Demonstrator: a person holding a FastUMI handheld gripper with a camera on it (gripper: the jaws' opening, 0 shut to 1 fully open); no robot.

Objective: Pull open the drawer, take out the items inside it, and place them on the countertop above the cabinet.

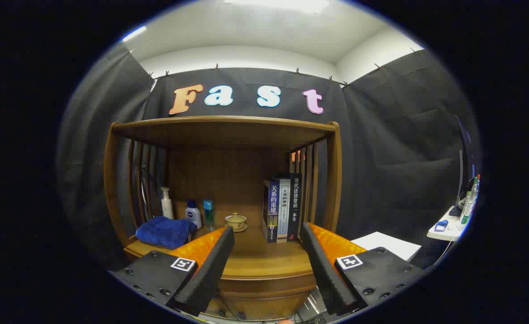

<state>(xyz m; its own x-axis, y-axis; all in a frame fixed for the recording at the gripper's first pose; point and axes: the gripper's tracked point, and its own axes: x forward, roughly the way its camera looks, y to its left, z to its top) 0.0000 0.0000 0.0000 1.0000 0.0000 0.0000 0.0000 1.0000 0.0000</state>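
Wooden and brown, the cabinet (223,135) fills the middle of the frame, its bench (264,258) curving across the lower centre under a flat top board, with slatted sides left and right. At lower left on the bench a blue towel (165,231) lies bunched against the left front edge. Right of it, toward the back, stand a white pump bottle (167,203), a white bottle with a blue cap (193,212) and a teal bottle (208,215), close together. A small lidded bowl (236,221) sits near the centre. Upright books (282,209) lean against the right slats. Between the bowl and the front edge the wood is bare. The drawer (257,306) front shows at bottom centre, below the bench edge, seemingly closed. The gripper (266,234) is released, its fingers spread wide before the bench, holding nothing.
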